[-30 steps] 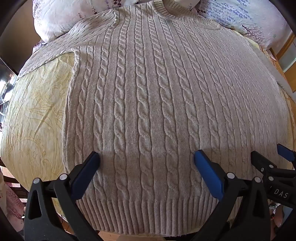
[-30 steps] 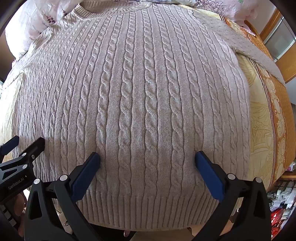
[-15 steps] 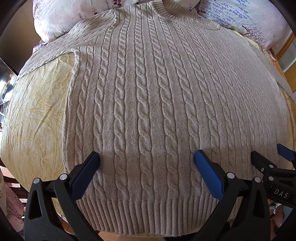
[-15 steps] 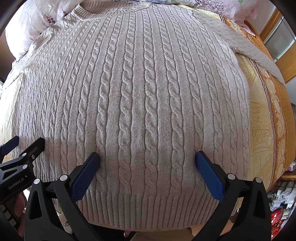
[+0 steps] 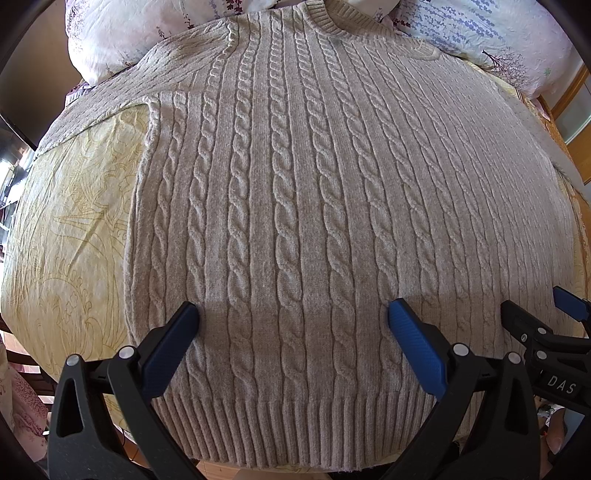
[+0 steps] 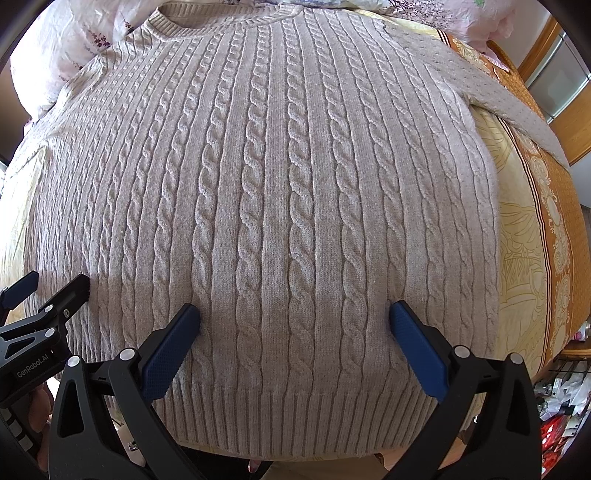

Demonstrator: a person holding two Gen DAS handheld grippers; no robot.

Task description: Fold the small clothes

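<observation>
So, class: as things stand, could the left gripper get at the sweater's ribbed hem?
Probably yes. The left gripper hangs open over the sweater, just above the ribbed hem, with nothing lying between.

Yellow patterned bedsheet (image 5: 74, 229), orange border (image 6: 554, 206); floral pillows (image 5: 498, 33) at head.

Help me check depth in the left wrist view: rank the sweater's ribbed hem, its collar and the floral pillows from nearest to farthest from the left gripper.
1. Ribbed hem: just below the open left gripper, at the near edge.
2. Collar: far end of the sweater, top centre.
3. Floral pillows: behind the collar, along the top.
</observation>
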